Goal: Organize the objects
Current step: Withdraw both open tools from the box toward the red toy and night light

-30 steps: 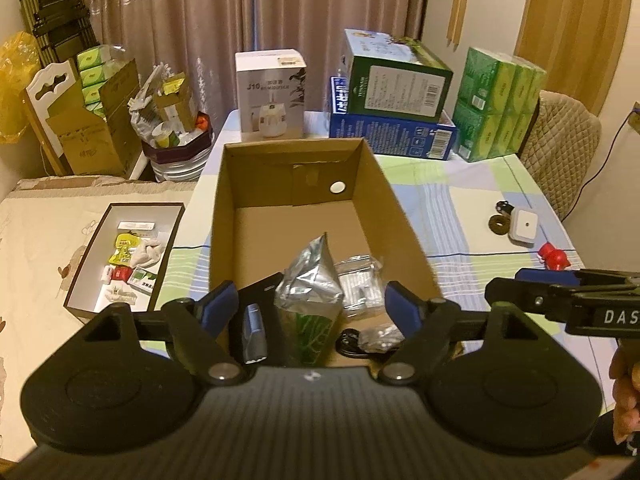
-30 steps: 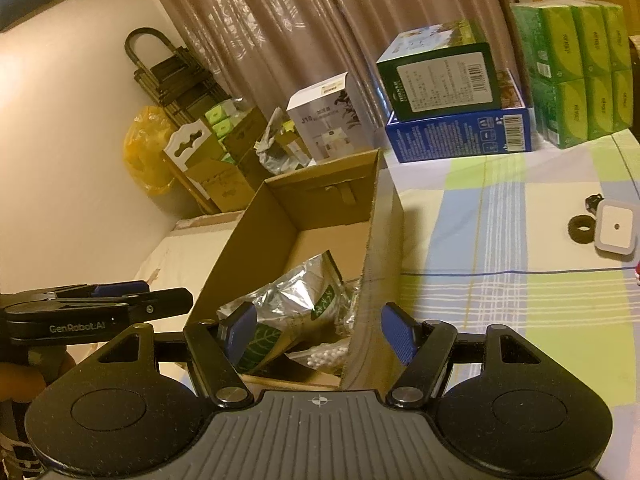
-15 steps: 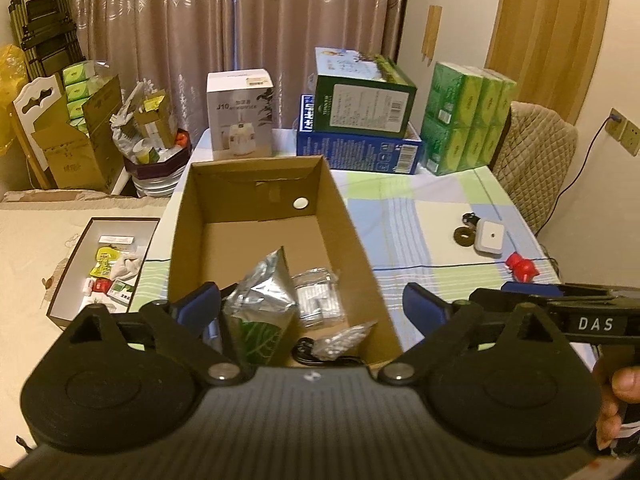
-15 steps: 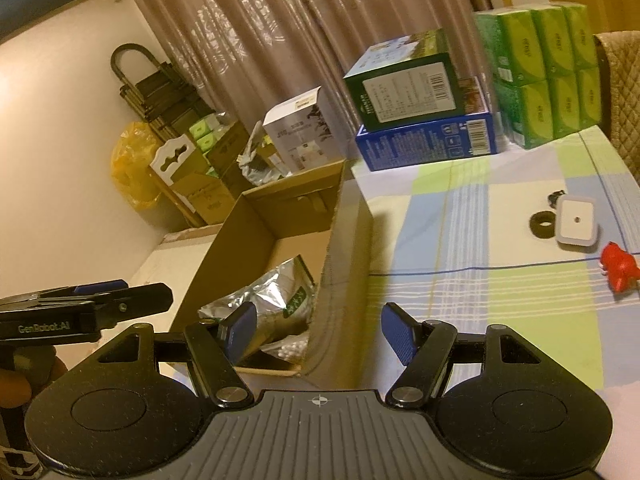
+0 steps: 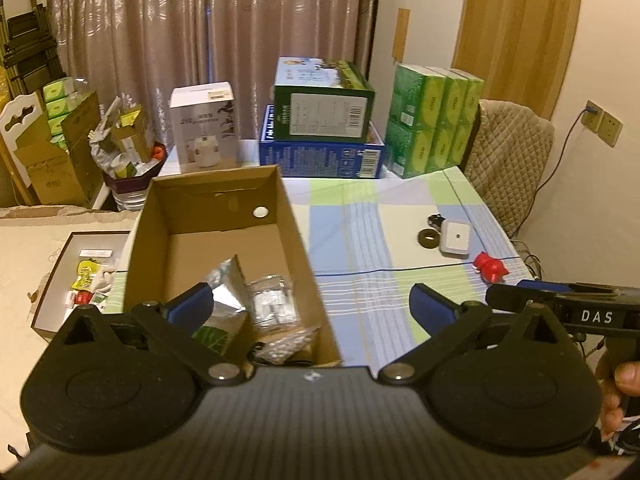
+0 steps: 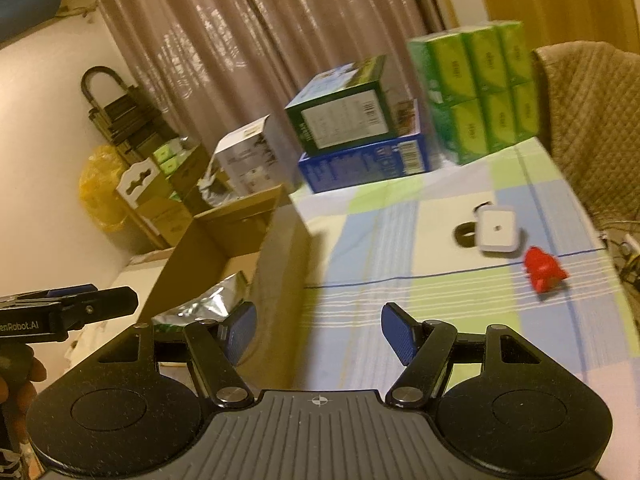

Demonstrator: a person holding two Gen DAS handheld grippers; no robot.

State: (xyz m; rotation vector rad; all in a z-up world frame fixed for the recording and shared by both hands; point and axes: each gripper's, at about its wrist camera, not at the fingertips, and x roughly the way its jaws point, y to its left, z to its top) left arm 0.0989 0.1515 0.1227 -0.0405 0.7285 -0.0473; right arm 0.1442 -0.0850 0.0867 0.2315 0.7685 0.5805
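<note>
Against the brown curtain [image 5: 208, 32]: a white appliance box [image 5: 203, 126], a green carton [image 5: 324, 100] stacked on a blue carton [image 5: 322, 156], green tissue packs [image 5: 434, 118] at the right. Right of the curtain, a quilted chair back [image 5: 508, 152] and wall sockets [image 5: 602, 124]. Left of it, a folded black trolley [image 5: 28, 52], a yellow bag [image 6: 98, 188].

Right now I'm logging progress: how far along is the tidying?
Partly done: the cardboard box holds a foil pouch and clear packets. Both grippers, left and right, are open and empty. The red toy, white device and black ring remain on the tablecloth.
</note>
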